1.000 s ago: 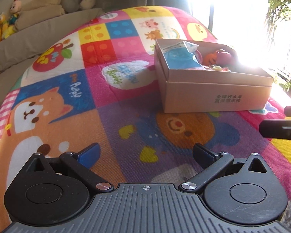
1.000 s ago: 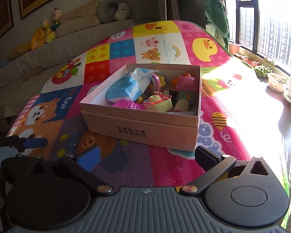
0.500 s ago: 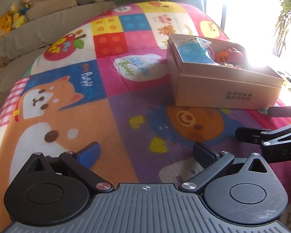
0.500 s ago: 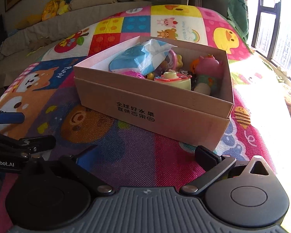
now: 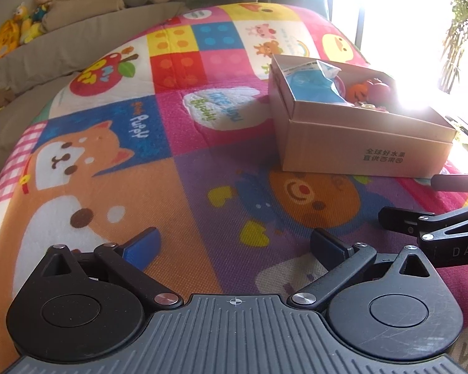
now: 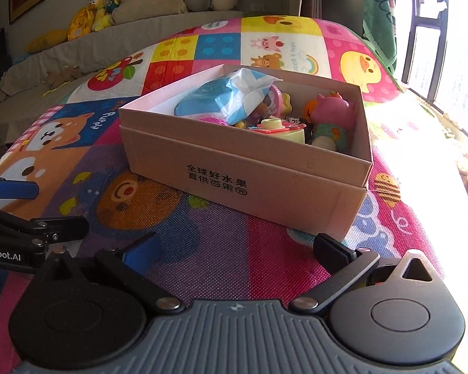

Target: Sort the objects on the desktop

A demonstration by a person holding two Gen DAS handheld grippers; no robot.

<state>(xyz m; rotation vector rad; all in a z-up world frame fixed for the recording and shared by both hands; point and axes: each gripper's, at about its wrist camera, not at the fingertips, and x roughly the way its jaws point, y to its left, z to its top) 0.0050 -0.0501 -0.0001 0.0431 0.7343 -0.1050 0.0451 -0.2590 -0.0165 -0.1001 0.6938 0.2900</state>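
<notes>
Both grippers empty, fingers spread, before the box
The open brown cardboard box (image 6: 246,168) of toys lies straight ahead of the right gripper (image 6: 234,249), nearer than the left gripper (image 5: 234,246)

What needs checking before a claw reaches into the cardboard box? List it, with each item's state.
1. Right claw open and empty: ok.
2. Left claw open and empty: ok.
3. Cardboard box open-topped, flat on the play mat: ok.
4. Blue tissue pack on top, reachable: ok.
5. Pink pig toy free of its neighbours: cannot tell.
6. Mat between right claw and box unobstructed: ok.
</notes>
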